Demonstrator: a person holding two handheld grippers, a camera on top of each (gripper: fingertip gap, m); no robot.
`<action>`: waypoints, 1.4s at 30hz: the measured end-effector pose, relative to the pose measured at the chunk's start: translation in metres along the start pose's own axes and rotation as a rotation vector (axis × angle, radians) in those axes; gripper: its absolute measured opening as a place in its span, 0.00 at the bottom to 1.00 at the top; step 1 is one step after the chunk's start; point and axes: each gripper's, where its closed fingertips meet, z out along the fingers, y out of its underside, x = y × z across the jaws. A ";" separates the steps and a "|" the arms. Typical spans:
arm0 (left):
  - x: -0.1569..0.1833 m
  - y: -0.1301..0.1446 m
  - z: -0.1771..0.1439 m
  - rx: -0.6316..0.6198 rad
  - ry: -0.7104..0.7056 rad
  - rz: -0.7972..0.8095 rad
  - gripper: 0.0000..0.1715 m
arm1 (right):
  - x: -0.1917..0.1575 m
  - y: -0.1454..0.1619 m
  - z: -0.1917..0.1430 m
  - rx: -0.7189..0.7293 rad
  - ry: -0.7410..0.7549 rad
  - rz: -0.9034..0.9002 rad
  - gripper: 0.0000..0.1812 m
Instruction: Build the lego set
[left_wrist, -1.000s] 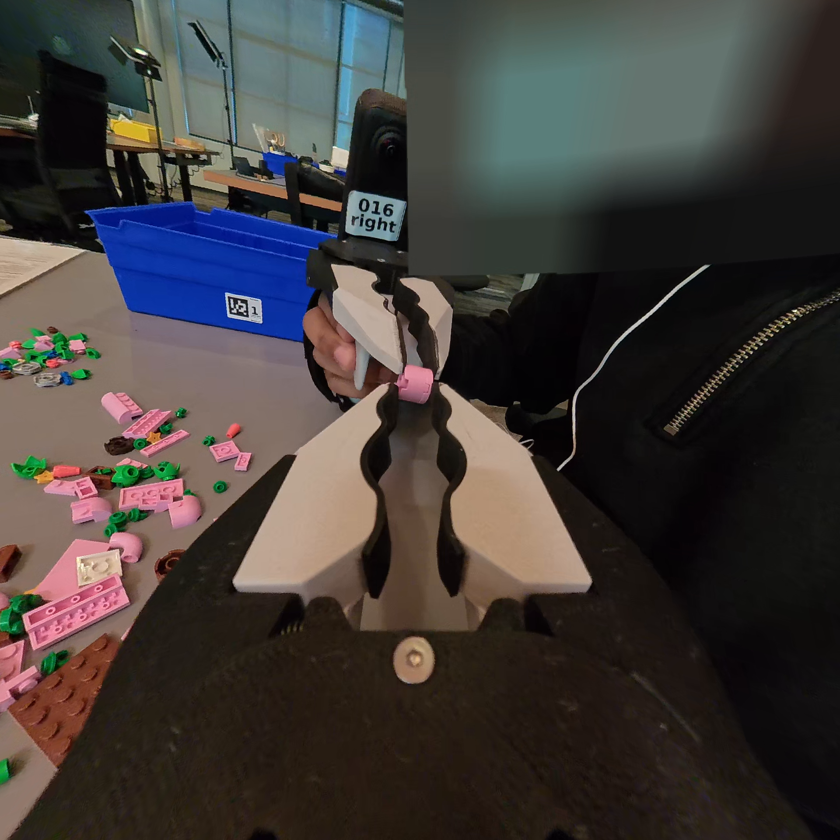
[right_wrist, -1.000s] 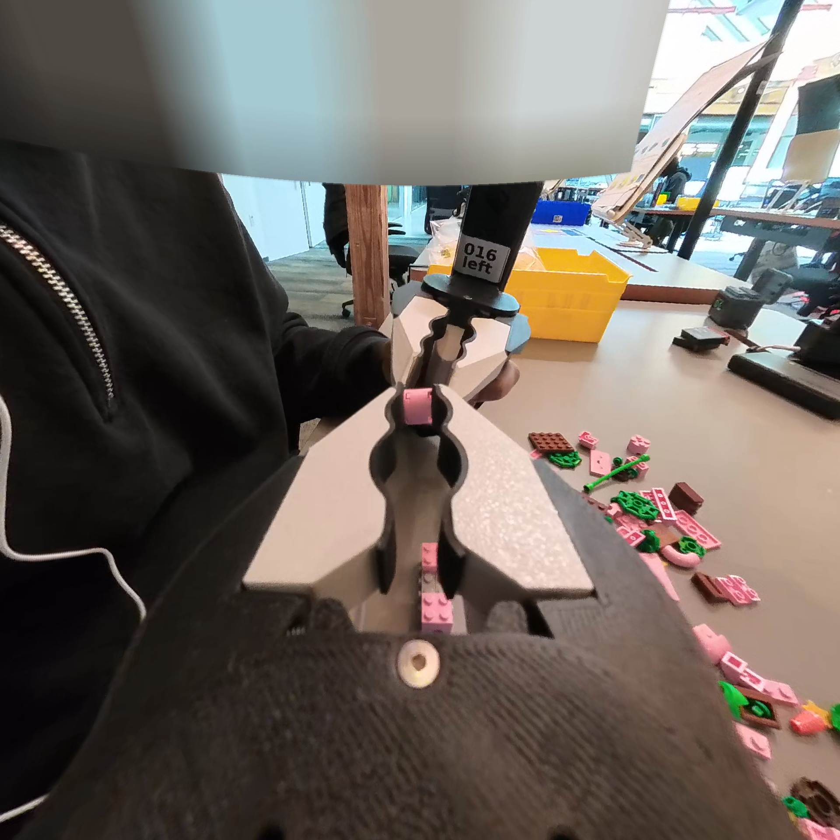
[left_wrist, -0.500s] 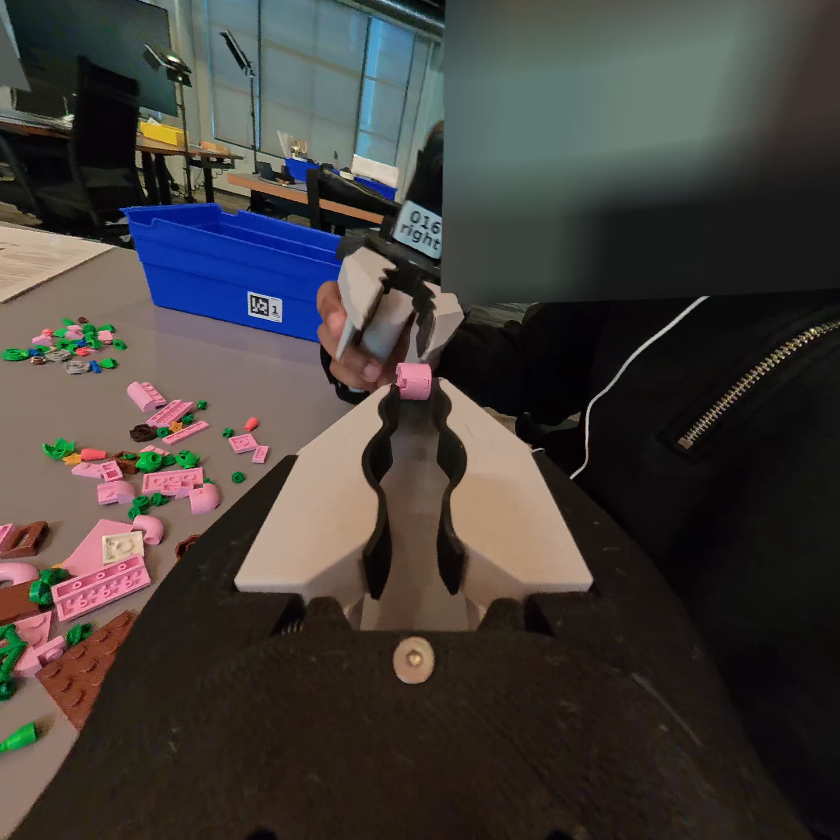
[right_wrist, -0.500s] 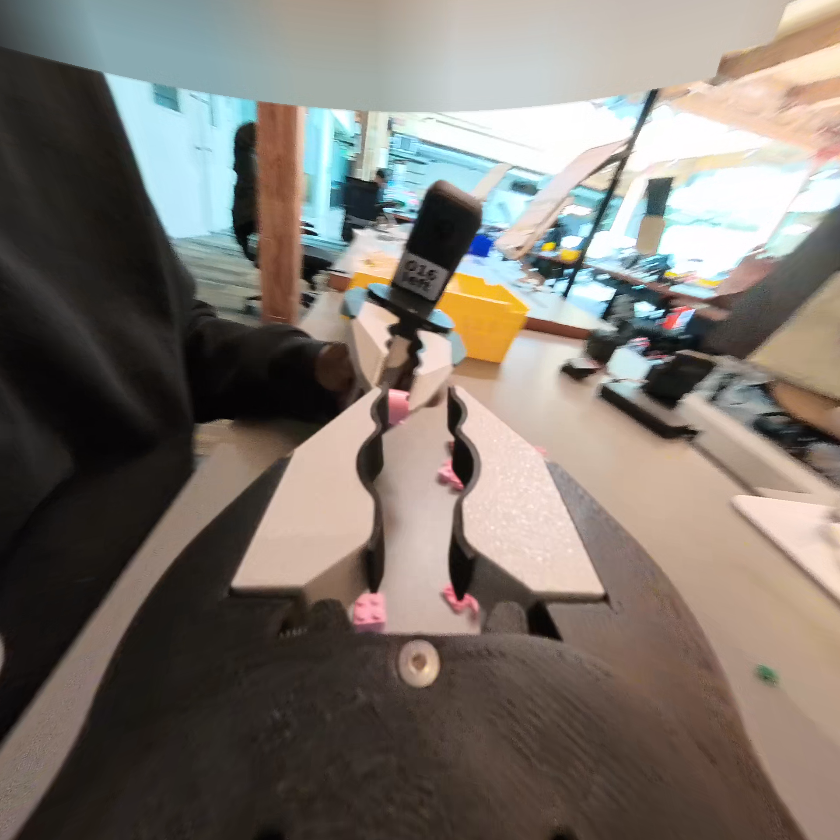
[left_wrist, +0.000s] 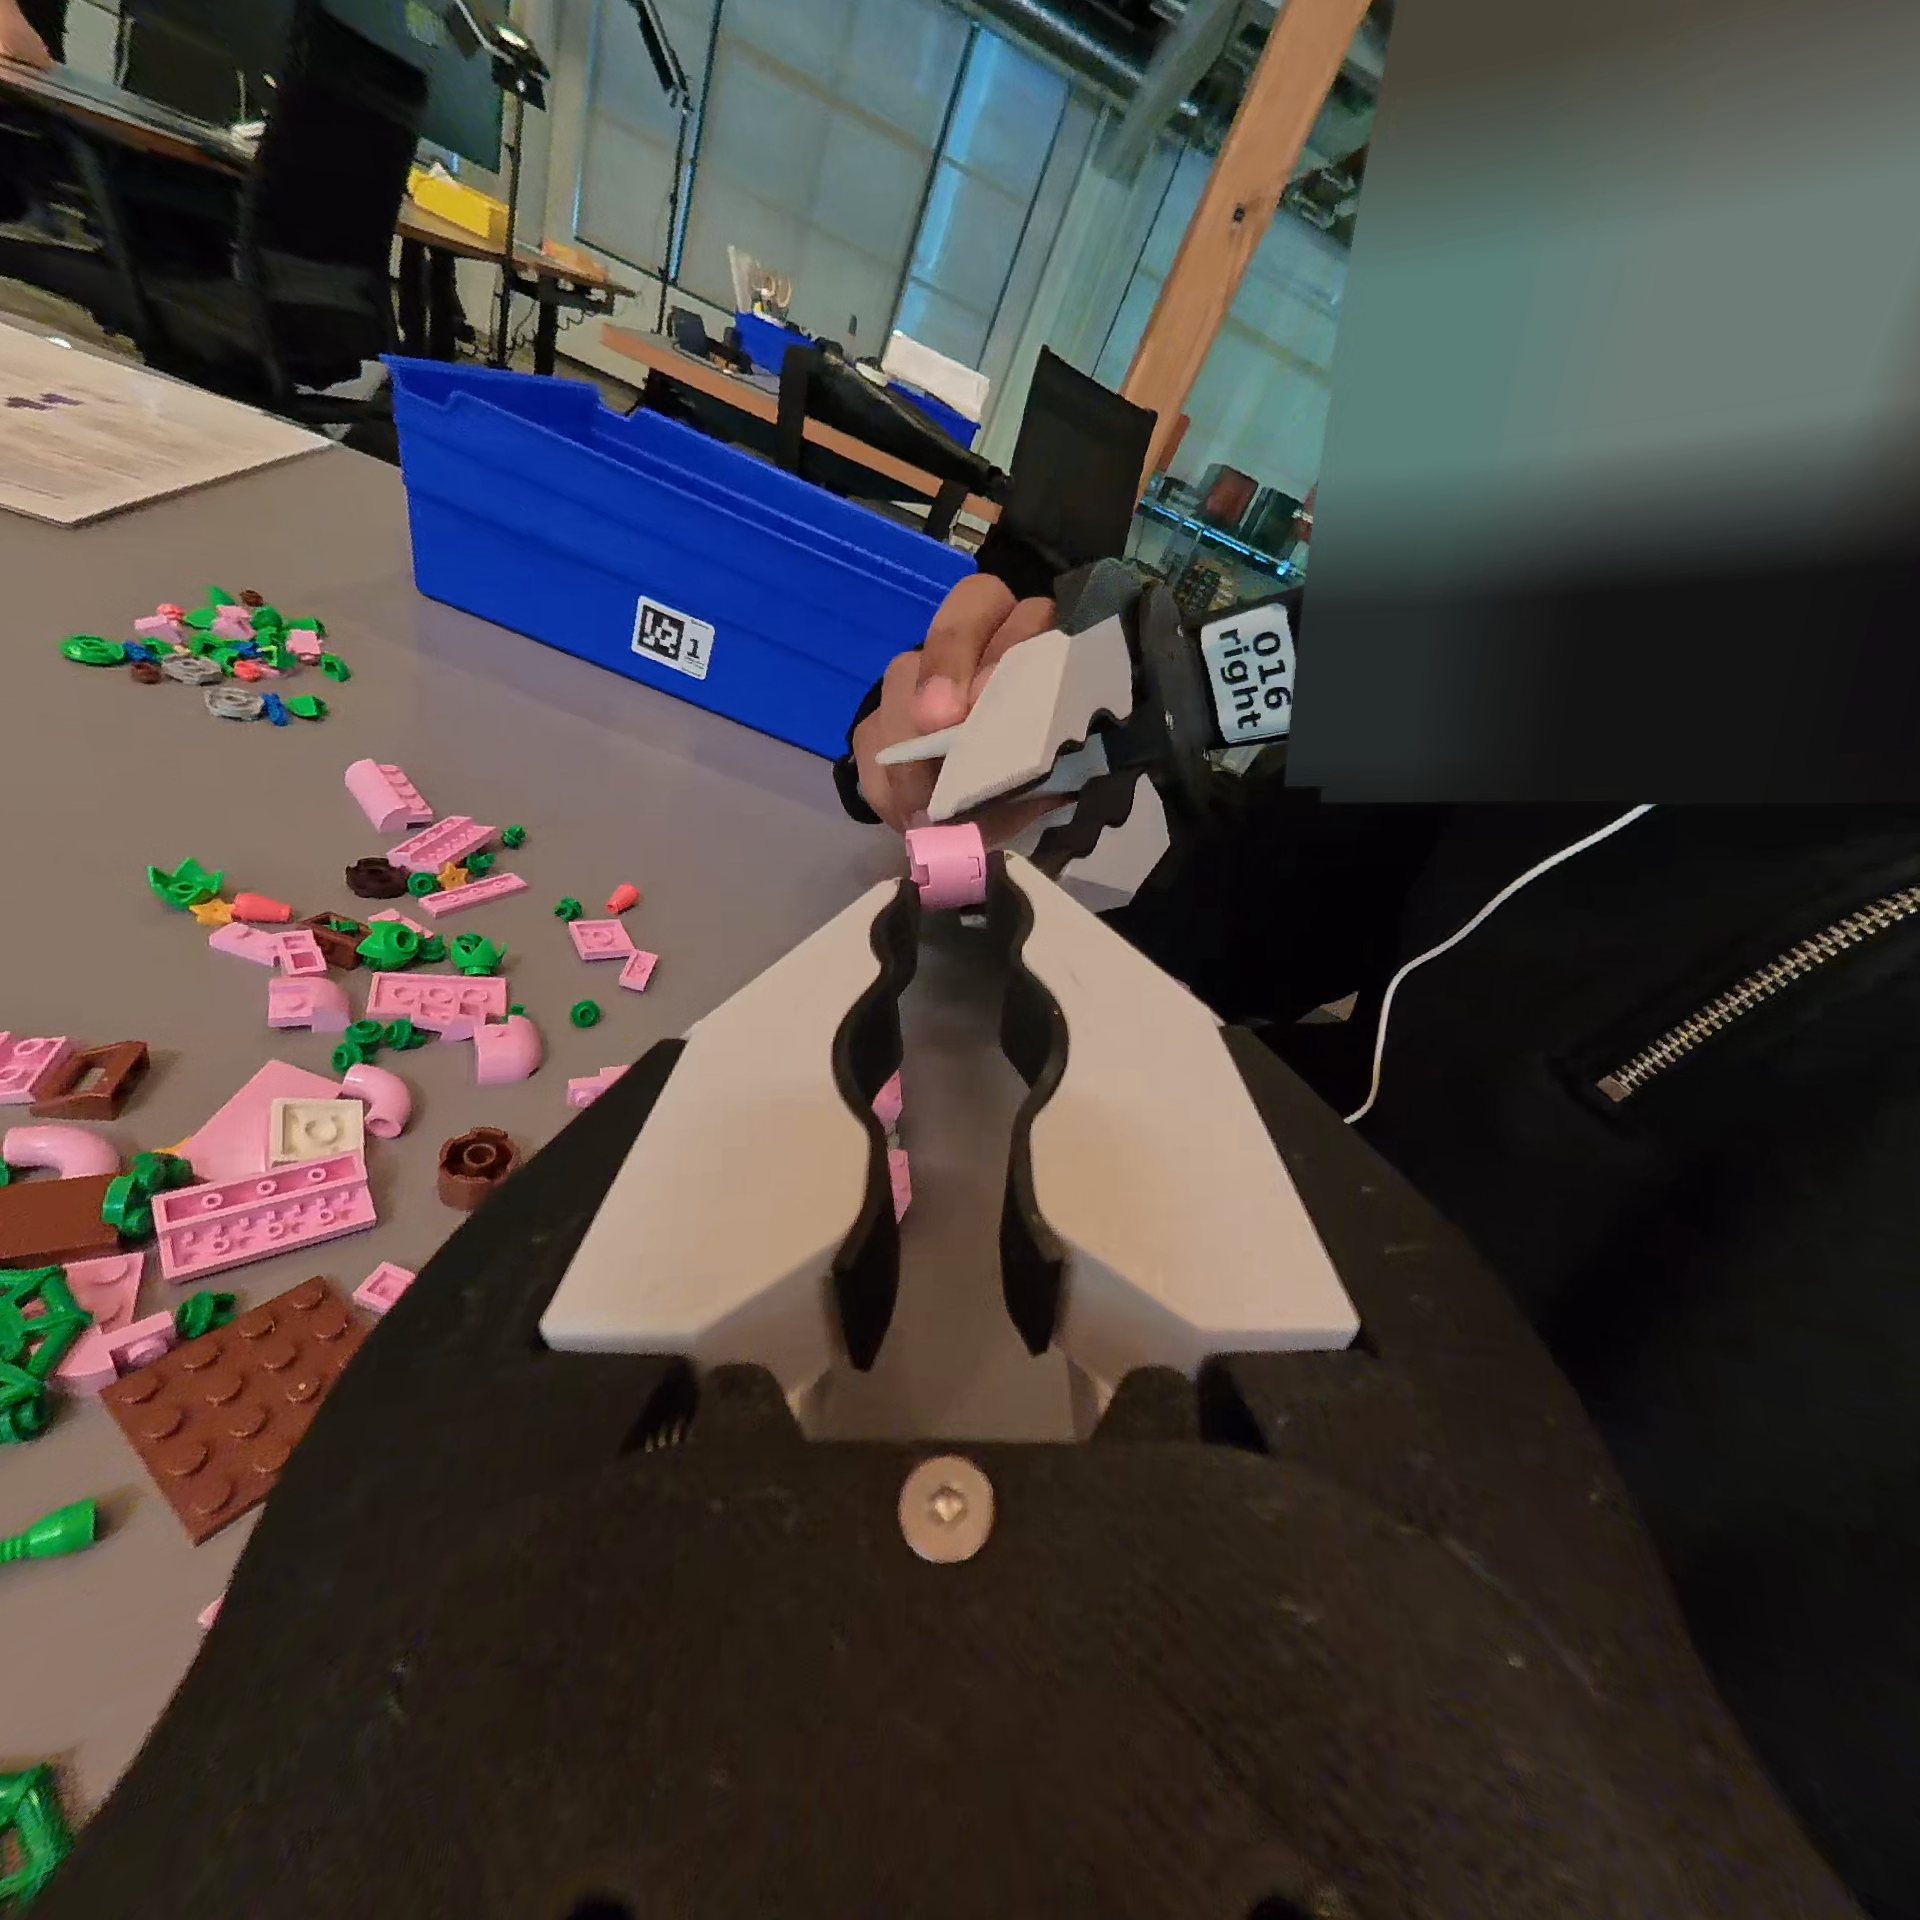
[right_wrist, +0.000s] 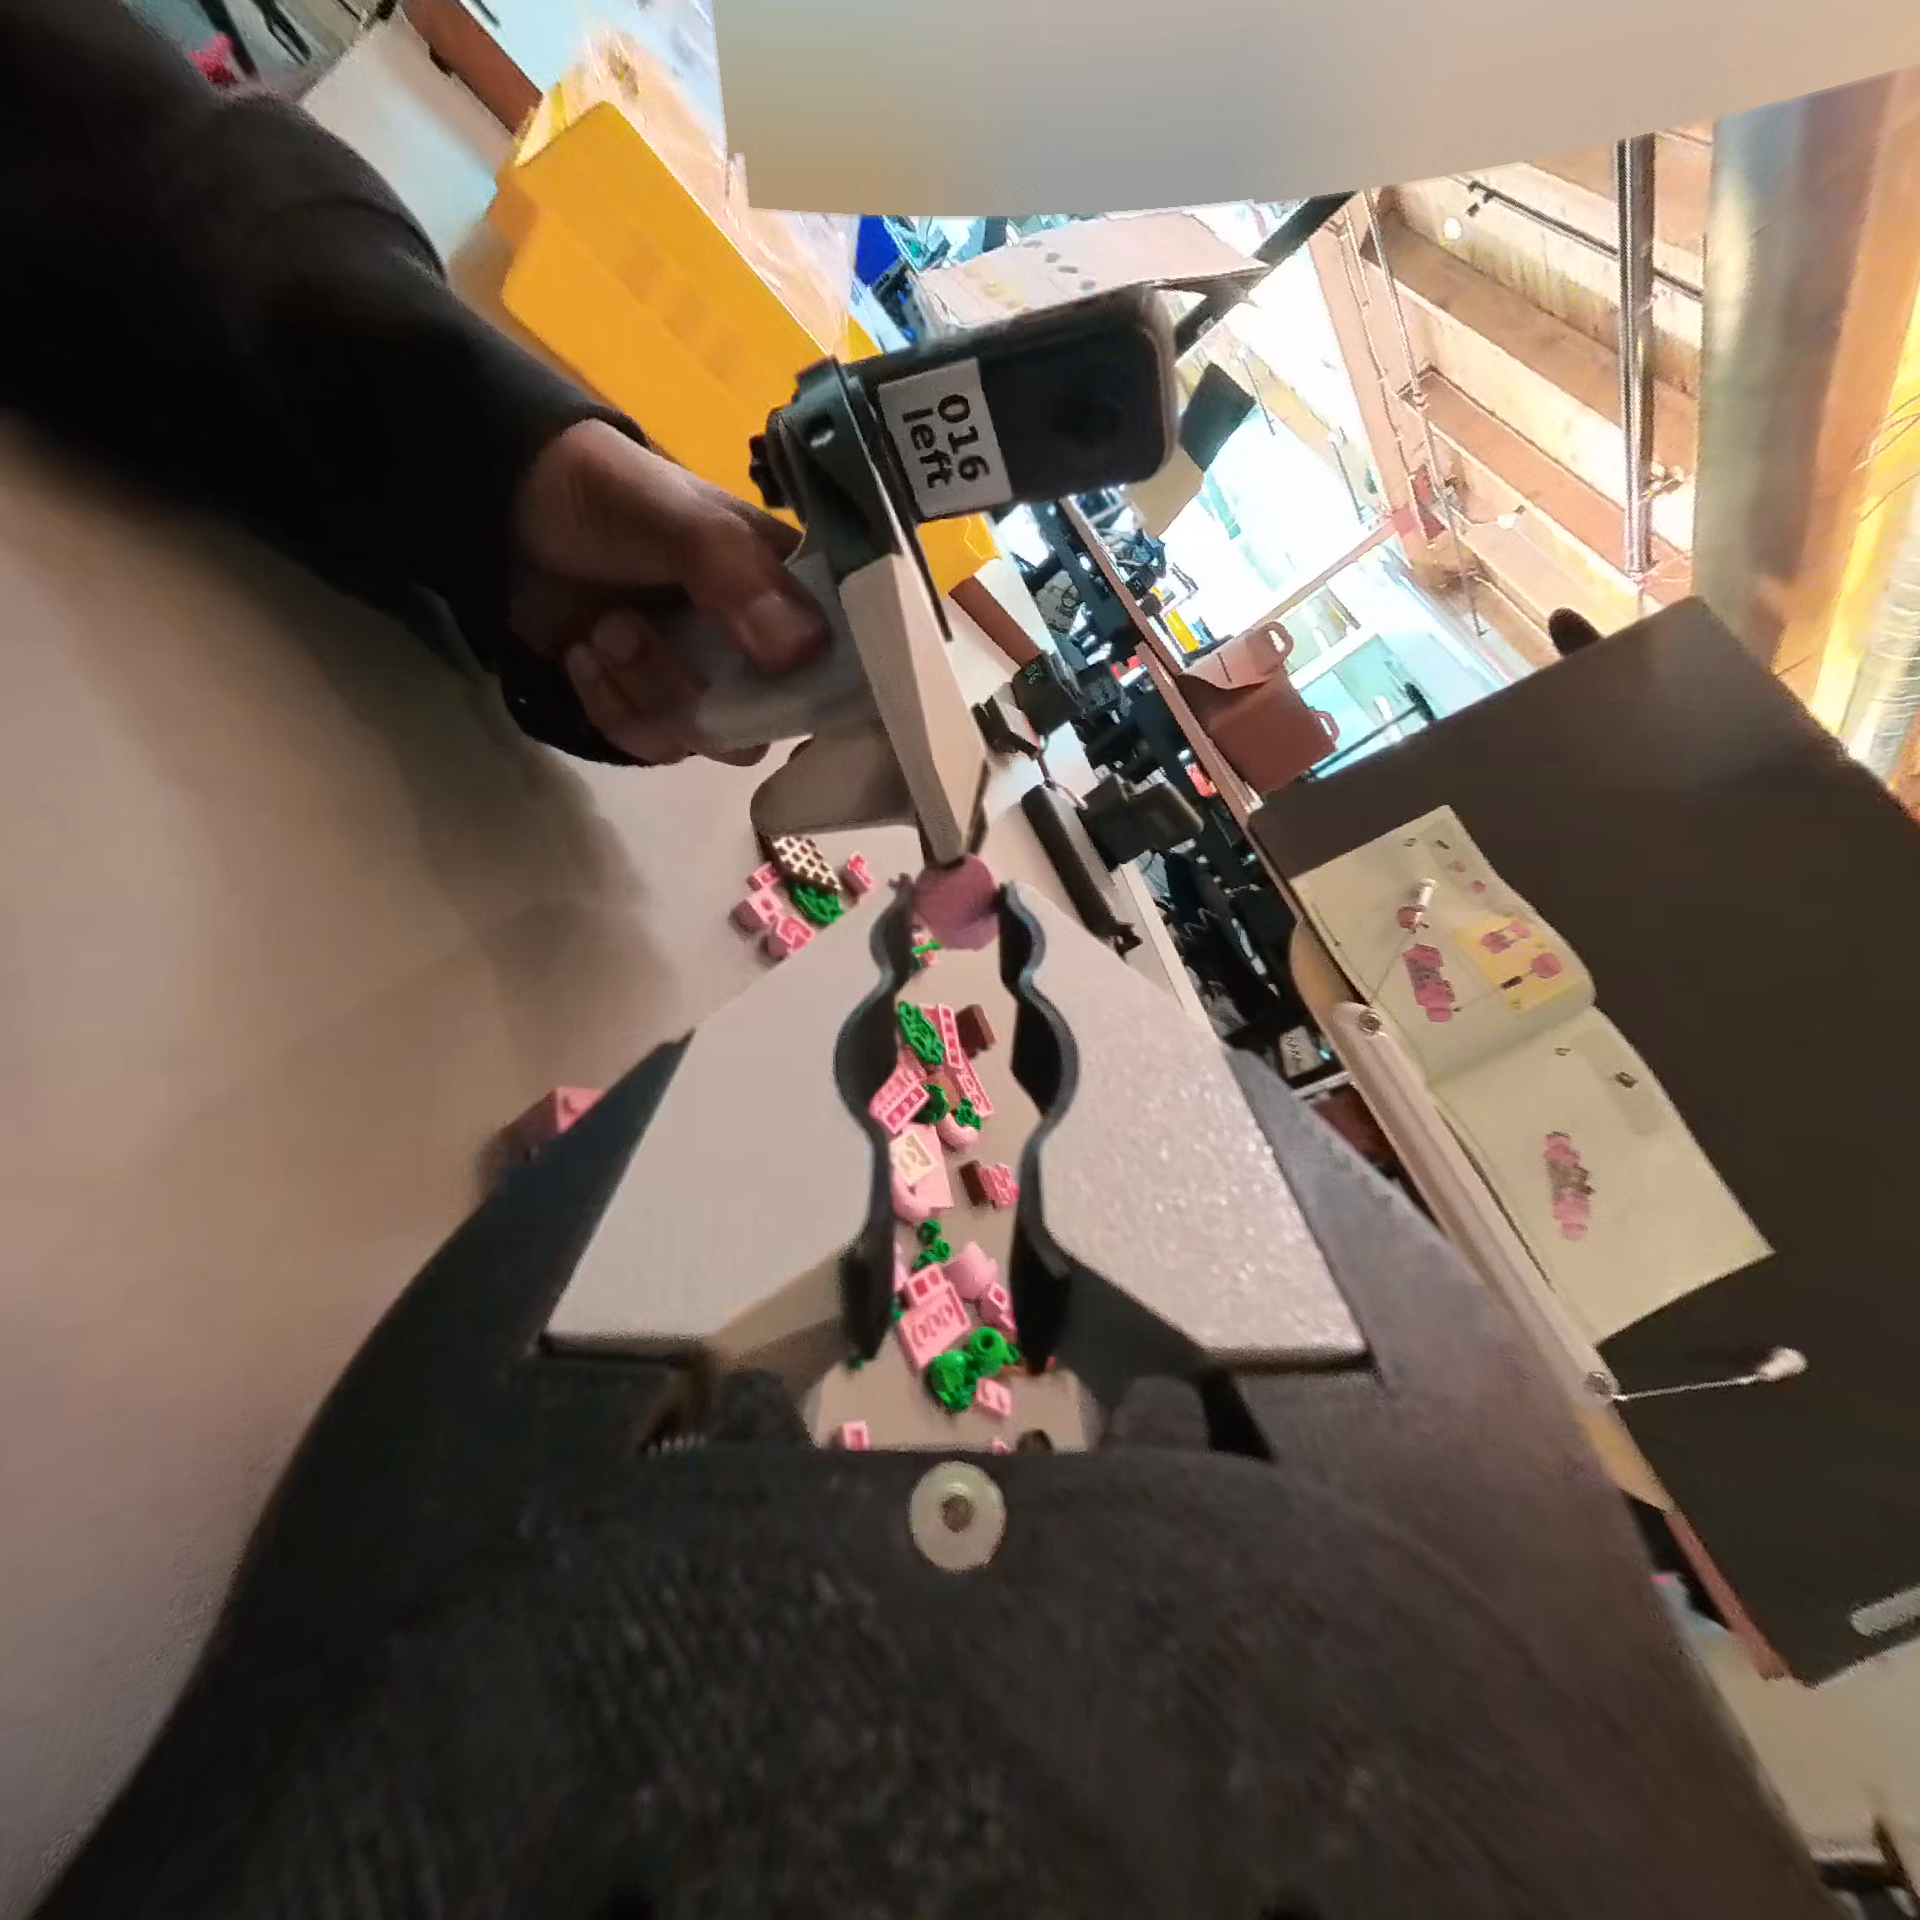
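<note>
A small pink round brick (left_wrist: 944, 865) is clamped between the tips of the left gripper (left_wrist: 948, 883), which is held above the grey table (left_wrist: 665, 790). The right gripper (left_wrist: 1023, 821) is turned on its side just beyond it, gripped by a hand (left_wrist: 935, 696); its tips are seen touching or almost touching the same brick. In the right wrist view, the pink piece (right_wrist: 954, 910) is seen at the tips of that gripper (right_wrist: 954, 920), with the fingers drawn close around it, though it cannot be told whether it is truly pinched there, as the frame is blurred. The left gripper is met there from above, its tips at the brick (right_wrist: 951, 862). Loose pink, green and brown lego pieces (left_wrist: 343, 1018) are scattered over the table to the left, a brown studded plate (left_wrist: 229, 1403) among them. A blue bin (left_wrist: 644, 540) is set farther back on the table. An open instruction booklet (right_wrist: 1496, 1049) is propped to the right in the right wrist view.
</note>
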 end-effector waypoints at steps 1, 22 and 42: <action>0.001 0.000 0.000 0.001 0.005 0.002 0.07 | 0.000 -0.001 -0.001 -0.001 -0.004 -0.006 0.08; 0.023 -0.016 -0.002 0.115 0.231 -0.156 0.19 | 0.007 -0.018 -0.008 0.132 -0.057 0.207 0.08; 0.009 -0.010 0.000 0.091 0.189 -0.247 0.08 | 0.005 -0.007 -0.006 0.082 -0.069 0.198 0.07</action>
